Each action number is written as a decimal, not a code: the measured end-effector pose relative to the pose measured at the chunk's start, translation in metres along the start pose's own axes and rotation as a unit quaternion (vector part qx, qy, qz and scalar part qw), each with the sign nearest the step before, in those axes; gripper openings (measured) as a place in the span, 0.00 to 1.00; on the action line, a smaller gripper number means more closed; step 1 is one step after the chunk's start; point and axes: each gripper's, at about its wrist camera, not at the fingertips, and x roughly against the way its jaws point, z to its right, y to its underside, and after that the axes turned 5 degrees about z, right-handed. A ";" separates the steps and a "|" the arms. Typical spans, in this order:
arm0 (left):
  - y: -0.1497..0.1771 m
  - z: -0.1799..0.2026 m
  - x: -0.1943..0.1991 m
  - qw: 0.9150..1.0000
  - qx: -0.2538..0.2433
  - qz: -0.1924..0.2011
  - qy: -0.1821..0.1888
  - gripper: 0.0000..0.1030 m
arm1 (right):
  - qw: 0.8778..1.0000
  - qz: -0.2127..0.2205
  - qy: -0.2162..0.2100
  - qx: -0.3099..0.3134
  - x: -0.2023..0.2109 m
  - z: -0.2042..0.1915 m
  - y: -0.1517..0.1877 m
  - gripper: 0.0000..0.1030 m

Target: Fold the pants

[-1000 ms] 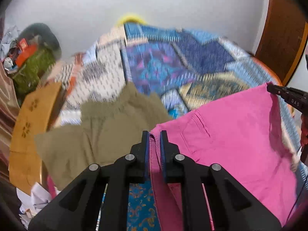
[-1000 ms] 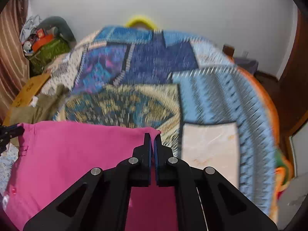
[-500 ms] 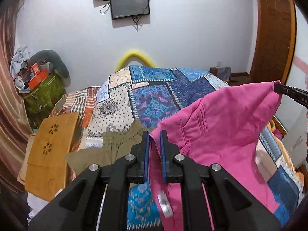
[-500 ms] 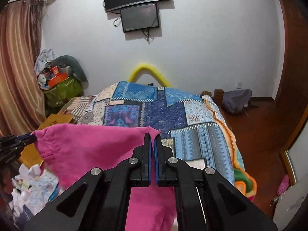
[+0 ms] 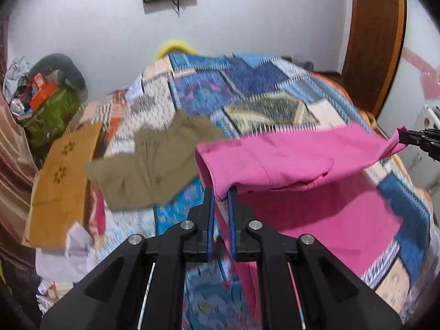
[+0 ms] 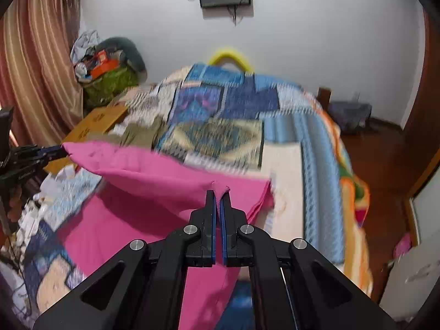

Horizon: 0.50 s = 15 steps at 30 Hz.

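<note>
Claw on the left (image 5: 220,192) first: from the left wrist view its two black fingers are clamped on one corner of the bright pink cotton pants (image 5: 288,159), and the cloth stretches off to the right, where the right claw (image 5: 404,137) pinches the far corner. The held edge hangs in the air while the lower part of the garment lies on the patchwork quilt bed (image 5: 247,88). An olive-green garment (image 5: 148,162) lies flat further left on the bed, apart from the pink cloth, with a tan cardboard sheet (image 5: 63,178) beside it.

Over to the right wrist view: the right claw (image 6: 218,192) is closed tight on a pink corner, a small tuft of fabric poking up between the fingers. The pink pants (image 6: 154,176) span leftward to the left claw (image 6: 62,151), and the loose part drapes down onto the bed (image 6: 288,137).

Judging by this, the fold is mid-carry: the lifted edge looks set to go over the part lying flat. Next move calls for both claws travelling level, keeping the edge taut, lining corners up before lowering and letting go.
</note>
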 end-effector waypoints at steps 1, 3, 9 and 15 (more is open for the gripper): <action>0.010 0.002 -0.002 1.000 -0.002 -0.010 0.002 0.09 | 1.000 -0.009 -0.003 -0.001 -0.002 -0.001 0.010 0.02; 0.028 0.006 -0.007 1.000 -0.009 -0.025 0.003 0.09 | 1.000 -0.025 -0.005 -0.004 -0.005 -0.004 0.029 0.02; 0.076 0.018 -0.009 0.998 -0.036 -0.057 0.013 0.09 | 0.997 -0.071 -0.007 -0.018 -0.020 -0.003 0.076 0.02; 0.084 0.012 0.007 0.997 -0.043 -0.056 -0.002 0.09 | 0.994 -0.111 -0.001 -0.017 -0.018 -0.006 0.108 0.05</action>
